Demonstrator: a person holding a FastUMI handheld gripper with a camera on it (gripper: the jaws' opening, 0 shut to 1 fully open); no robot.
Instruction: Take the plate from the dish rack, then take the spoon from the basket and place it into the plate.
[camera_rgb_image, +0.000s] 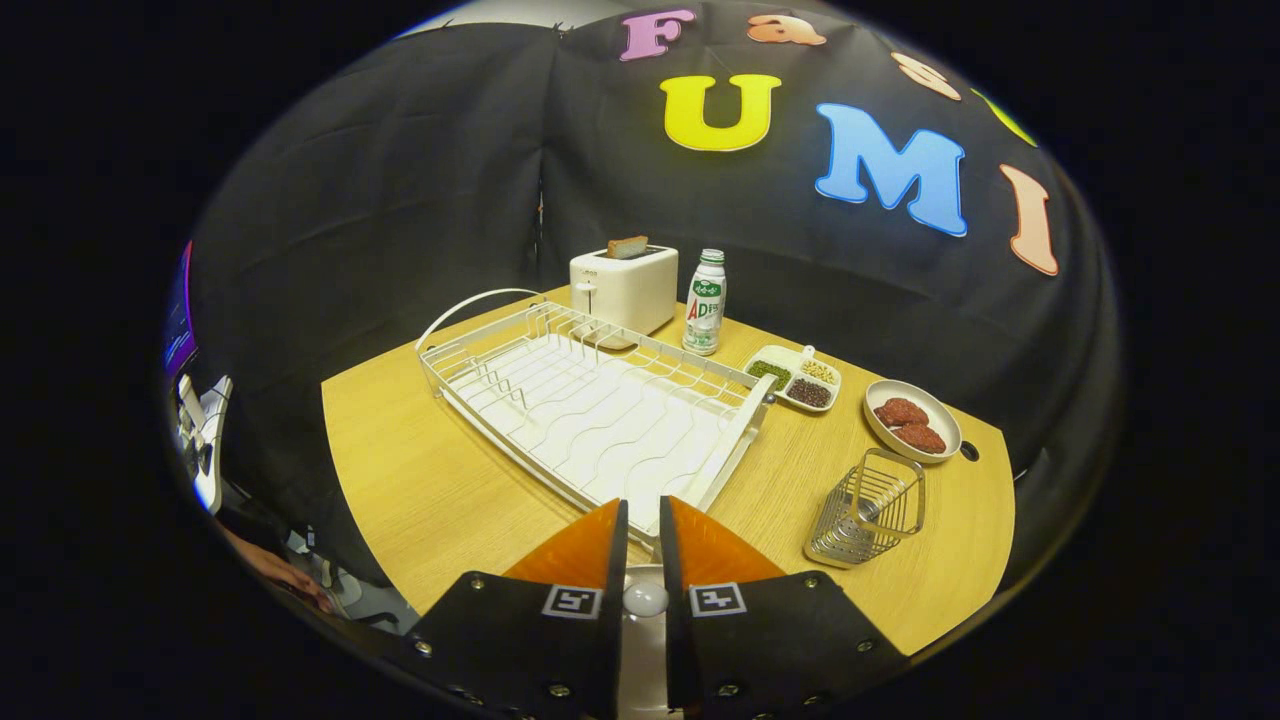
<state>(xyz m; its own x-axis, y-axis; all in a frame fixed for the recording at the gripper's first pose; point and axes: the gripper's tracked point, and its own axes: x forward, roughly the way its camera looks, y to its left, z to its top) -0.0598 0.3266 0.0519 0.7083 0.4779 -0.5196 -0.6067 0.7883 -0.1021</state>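
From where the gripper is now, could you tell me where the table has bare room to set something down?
Bare table lies beside the dish rack, away from the wire basket, and ahead of that basket. Crowded: toaster, bottle, tray, bowl. The gripper looks nearly shut.

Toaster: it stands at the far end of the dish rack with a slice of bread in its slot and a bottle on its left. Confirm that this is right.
Not quite. In the gripper view the bottle stands to the right of the toaster, not the left. The rest holds: the toaster is at the far end of the dish rack with a slice of bread in its slot. The gripper fingers are nearly together, holding nothing.
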